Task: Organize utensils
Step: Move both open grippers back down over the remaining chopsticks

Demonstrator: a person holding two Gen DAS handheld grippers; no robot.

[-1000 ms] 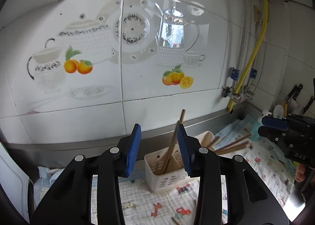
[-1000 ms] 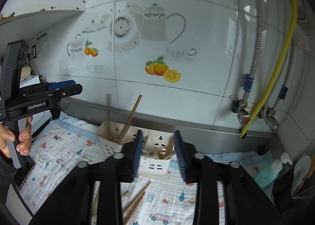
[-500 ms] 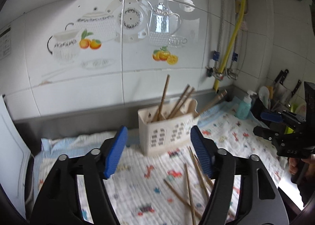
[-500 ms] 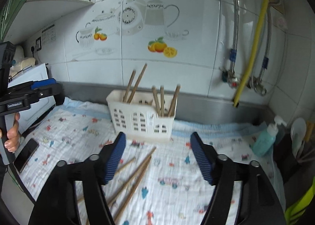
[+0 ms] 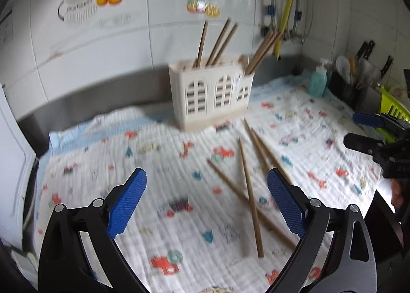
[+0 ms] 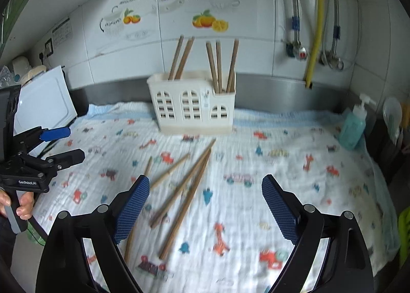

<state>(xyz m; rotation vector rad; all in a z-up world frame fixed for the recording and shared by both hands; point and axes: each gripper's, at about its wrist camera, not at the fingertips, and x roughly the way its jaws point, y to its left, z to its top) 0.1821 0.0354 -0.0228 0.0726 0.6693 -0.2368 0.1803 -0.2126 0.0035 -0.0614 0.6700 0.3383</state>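
Left wrist view: left hand-held gripper (image 5: 207, 191) has just been opening, jaws now spread wide, nothing between the blue pads (image 5: 126, 206). It hangs over a white printed cloth (image 5: 153, 165) covering the tabletop. Loose chopsticks (image 5: 249, 190) lie crossed on the cloth, ahead and toward the right pad, not touching it as far as I can see. White plastic holder (image 5: 212, 95) stands upright at the back of the cloth near the tiled wall (image 5: 102, 44), several chopsticks standing (image 5: 220, 39) in it, leaning right. Teal soap bottle (image 5: 317, 83) at the far right of the cloth. Right hand-held gripper (image 5: 364, 131) is visible at the right edge, jaws apart, empty. View is somewhat blurred.

Right wrist view: right hand-held gripper (image 6: 205, 195) has also just been opening, jaws wide, empty. Loose chopsticks (image 6: 184, 190) lie fanned on the cloth (image 6: 282, 177) ahead of the left pad (image 6: 132, 211); one runs just beside or under that pad, cannot tell whether it touches. Holder (image 6: 192, 106) is upright behind them, two chopsticks in its left part (image 6: 182, 57), three in its lower right compartment (image 6: 220, 65). Soap bottle (image 6: 353, 124) at the right. Yellow hose (image 6: 316, 24) runs down the wall (image 6: 256, 49). Left hand-held gripper (image 6: 69, 143) at the left edge, jaws apart, held by a hand (image 6: 18, 206). White board (image 6: 43, 103) leans behind it.
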